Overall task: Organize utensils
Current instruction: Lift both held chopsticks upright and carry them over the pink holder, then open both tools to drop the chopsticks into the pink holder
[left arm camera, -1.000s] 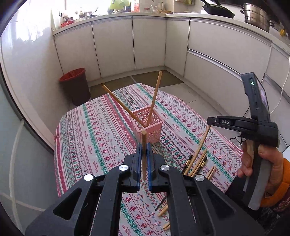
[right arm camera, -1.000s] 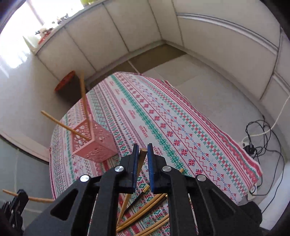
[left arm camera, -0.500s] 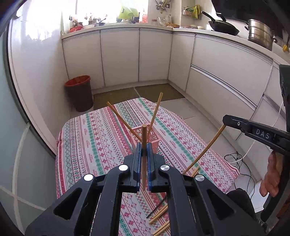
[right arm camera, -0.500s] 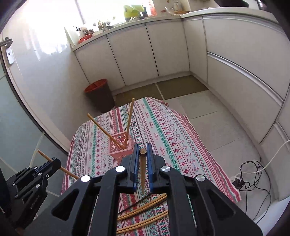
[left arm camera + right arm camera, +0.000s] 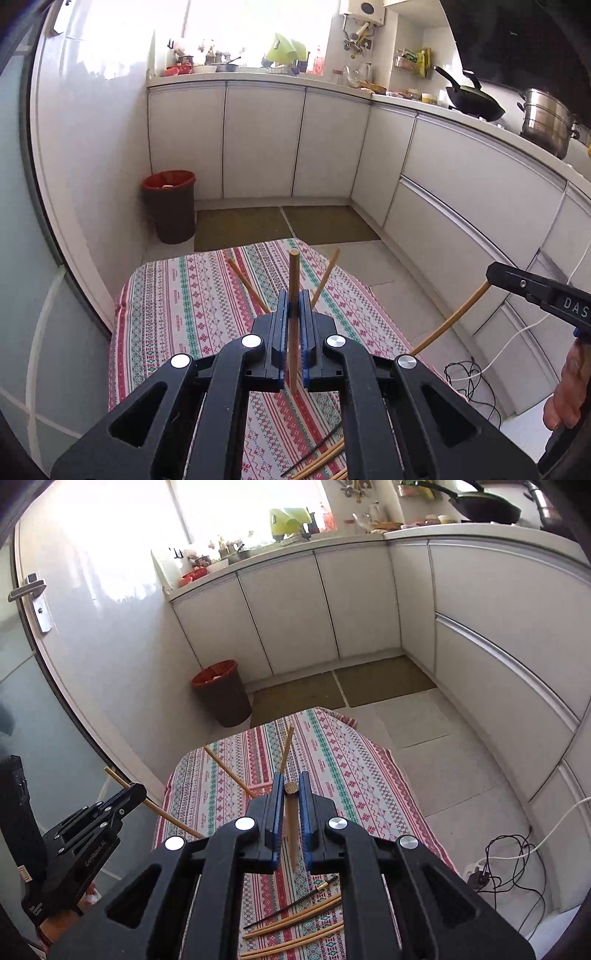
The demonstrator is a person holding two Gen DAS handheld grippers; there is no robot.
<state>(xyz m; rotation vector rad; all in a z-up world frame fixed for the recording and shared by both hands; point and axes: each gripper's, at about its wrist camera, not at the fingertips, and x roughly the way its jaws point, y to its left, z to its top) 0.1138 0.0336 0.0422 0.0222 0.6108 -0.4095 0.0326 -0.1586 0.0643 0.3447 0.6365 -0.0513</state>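
My left gripper (image 5: 294, 308) is shut on a wooden chopstick (image 5: 294, 280) that stands upright between its pads. My right gripper (image 5: 290, 792) is shut on another wooden chopstick (image 5: 291, 788), seen end-on. In the left wrist view the right gripper (image 5: 496, 275) shows at the right with its chopstick (image 5: 450, 321) slanting down. In the right wrist view the left gripper (image 5: 135, 794) shows at the left, its chopstick (image 5: 162, 810) crossing it. Both hang high over the table. Two chopsticks (image 5: 245, 282) (image 5: 286, 747) stick up from a pink basket hidden behind my fingers. Loose chopsticks (image 5: 295, 919) lie on the near cloth.
The table wears a striped patterned cloth (image 5: 184, 295). A brown bin with a red rim (image 5: 170, 206) stands on the floor beyond it, by white cabinets (image 5: 262, 140). Cables and a plug strip (image 5: 509, 864) lie on the floor at the right. A person's hand (image 5: 569, 384) holds the right gripper.
Both grippers have risen with their chopsticks still held, the right one more. The table now looks smaller and farther below, and the pink basket has slipped behind the fingers.
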